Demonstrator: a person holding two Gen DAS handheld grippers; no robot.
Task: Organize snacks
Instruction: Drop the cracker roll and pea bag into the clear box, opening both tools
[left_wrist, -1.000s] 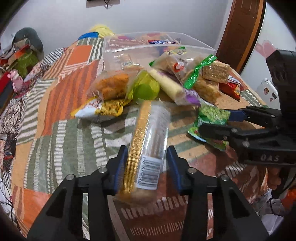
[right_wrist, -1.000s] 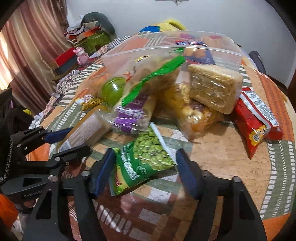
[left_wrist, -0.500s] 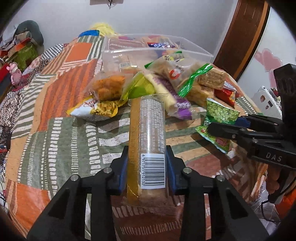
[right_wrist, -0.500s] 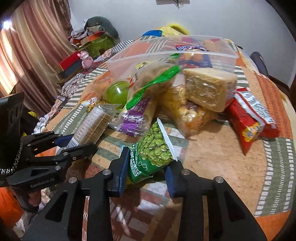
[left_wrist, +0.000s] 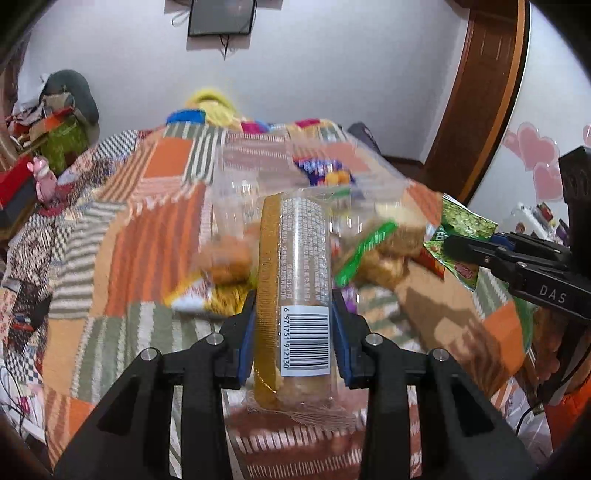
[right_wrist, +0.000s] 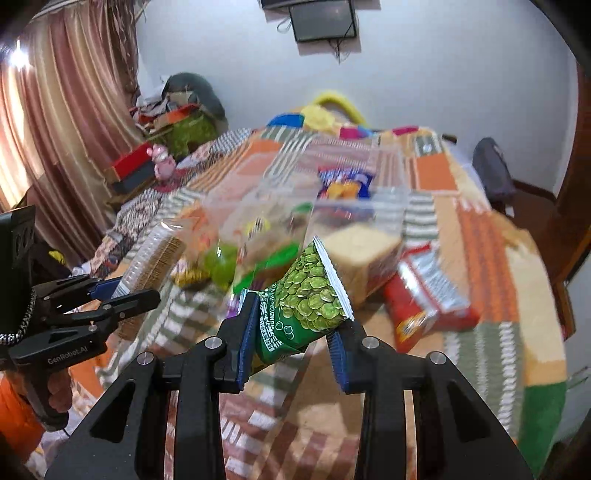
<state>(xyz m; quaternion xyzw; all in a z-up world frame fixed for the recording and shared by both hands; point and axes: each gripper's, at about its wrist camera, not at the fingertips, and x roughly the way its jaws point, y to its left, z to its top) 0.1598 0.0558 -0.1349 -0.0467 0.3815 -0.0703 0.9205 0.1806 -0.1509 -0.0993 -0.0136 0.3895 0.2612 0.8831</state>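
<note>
Jaws of left gripper (left_wrist: 293, 338) pinch cracker pack (left_wrist: 295, 291); right gripper (right_wrist: 293, 336) pinches green pea bag (right_wrist: 306, 302), both lifted above bed w/ snack pile. Carry step; next: move both to far clear bin (right_wrist: 388, 173), release inside.

**Two packs up, the rest heaped by the bin**

The long cracker sleeve (left_wrist: 295, 280) stands on end, clear wrap with a gold strip down its left side and a white barcode label facing the camera, lifted above the patchwork spread. The green pea packet (right_wrist: 308, 295) tilts up to the right, its crimped silver edge on top, printed all over with green peas. Behind them sits the clear plastic bin (right_wrist: 343, 173), upright, with a blue packet (right_wrist: 343, 182) inside. In front of it lies the pile: a pale wrapped cake block (right_wrist: 360, 247), a red packet (right_wrist: 424, 291) flat to the right, a round green item (right_wrist: 221, 264), all blurred.
</note>
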